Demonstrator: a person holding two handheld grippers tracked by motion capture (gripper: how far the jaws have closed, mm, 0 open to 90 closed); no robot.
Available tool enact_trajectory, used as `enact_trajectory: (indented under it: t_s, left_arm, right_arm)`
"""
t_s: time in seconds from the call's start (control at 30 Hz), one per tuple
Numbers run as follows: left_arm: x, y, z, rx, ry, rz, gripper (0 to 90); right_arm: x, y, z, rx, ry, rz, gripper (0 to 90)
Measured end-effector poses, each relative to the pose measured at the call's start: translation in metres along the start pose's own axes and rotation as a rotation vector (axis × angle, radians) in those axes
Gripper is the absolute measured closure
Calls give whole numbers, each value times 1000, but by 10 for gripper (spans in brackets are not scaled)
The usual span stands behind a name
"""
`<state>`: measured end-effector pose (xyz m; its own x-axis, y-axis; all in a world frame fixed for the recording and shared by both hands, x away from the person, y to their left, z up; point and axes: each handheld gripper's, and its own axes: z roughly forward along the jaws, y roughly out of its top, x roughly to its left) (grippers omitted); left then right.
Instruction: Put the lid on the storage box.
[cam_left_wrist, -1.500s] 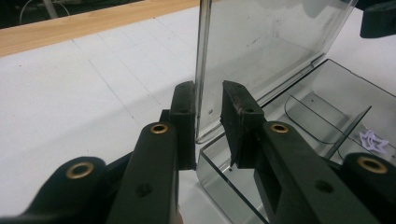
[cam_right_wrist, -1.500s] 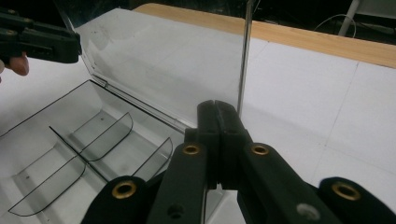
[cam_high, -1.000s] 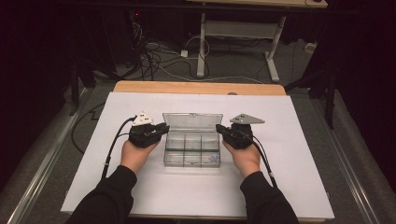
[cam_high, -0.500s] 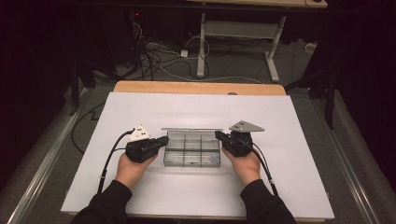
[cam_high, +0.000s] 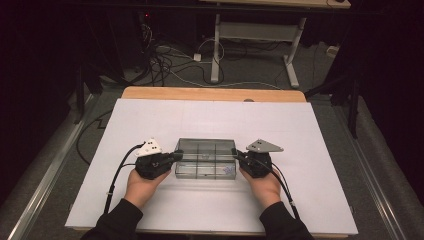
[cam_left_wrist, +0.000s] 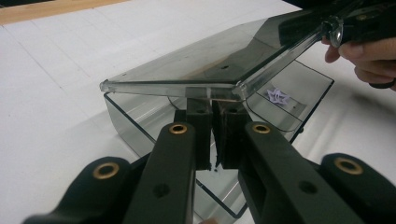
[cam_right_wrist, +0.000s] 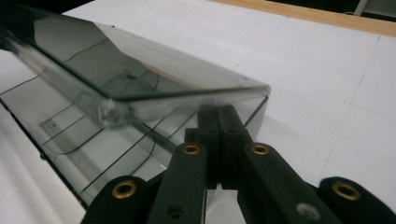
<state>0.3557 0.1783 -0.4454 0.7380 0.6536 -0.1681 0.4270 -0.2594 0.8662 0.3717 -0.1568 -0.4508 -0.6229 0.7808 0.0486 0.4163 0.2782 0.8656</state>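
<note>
Both grippers are closed under the lid (cam_left_wrist: 205, 70) of the clear box (cam_high: 205, 159). The left gripper (cam_left_wrist: 214, 135) and right gripper (cam_right_wrist: 219, 135) hold nothing. They seem to support the lid at each end, so it comes down evenly.

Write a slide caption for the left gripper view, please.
Shut left gripper under the half-lowered lid of a clear compartment box.

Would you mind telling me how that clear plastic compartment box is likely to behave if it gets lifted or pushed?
The clear box looks thin-walled and almost empty, so probably light and easy to slide on the white tabletop. Its smooth, glossy plastic may be slippery. The hinged lid stands partly raised, so it could swing if jolted.
</note>
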Motion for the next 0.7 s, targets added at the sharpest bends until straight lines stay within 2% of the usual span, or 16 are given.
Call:
enact_trajectory:
  t_s: [0.13,0.23,0.33,0.5,0.7]
  left_arm:
    - [-1,-2,0,-5,-2,-1,846]
    - [-2,-4,0,-7,-5,-1,847]
    - [-3,-7,-2,-4,-6,2,847]
    - [-5,-14,-4,1,-12,2,843]
    - [-6,-22,-11,-7,-14,2,842]
  right_arm:
    - [-1,-7,-14,-21,-17,-15,900]
    - [-7,-14,-23,-27,-35,4,900]
    - [-17,-23,-30,-11,-56,18,886]
    - [-22,-39,-38,29,-99,30,760]
    - [-23,-49,-44,61,-78,46,536]
